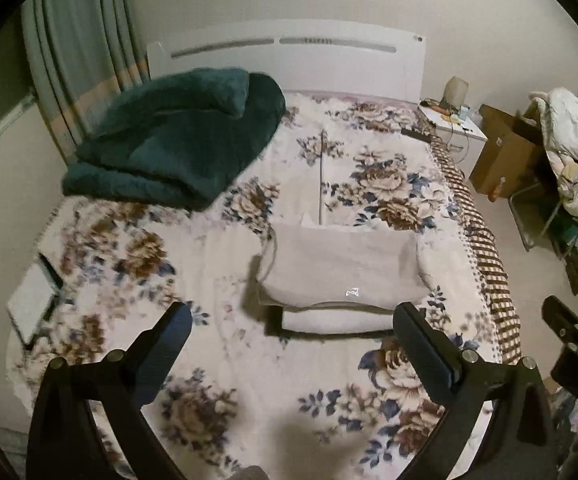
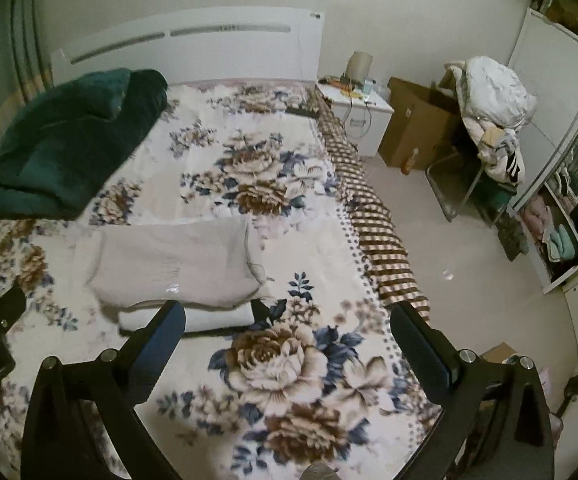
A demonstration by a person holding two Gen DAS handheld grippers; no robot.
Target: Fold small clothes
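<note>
Both hand-held grippers, left and right, hover spread and empty; folded pale-grey cloth garment lies crosswise on floral bed, dead ahead of left, nearer it.

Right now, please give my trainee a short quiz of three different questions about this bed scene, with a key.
1. True or false: the left gripper holds the folded pale garment.
2. The green blanket lies: A) near the headboard, B) on the floor, C) on the chair.
3. Fill in: the right gripper is ____.

Key: 1 false, both grippers are open and hold nothing; 2 A; 3 open.
</note>
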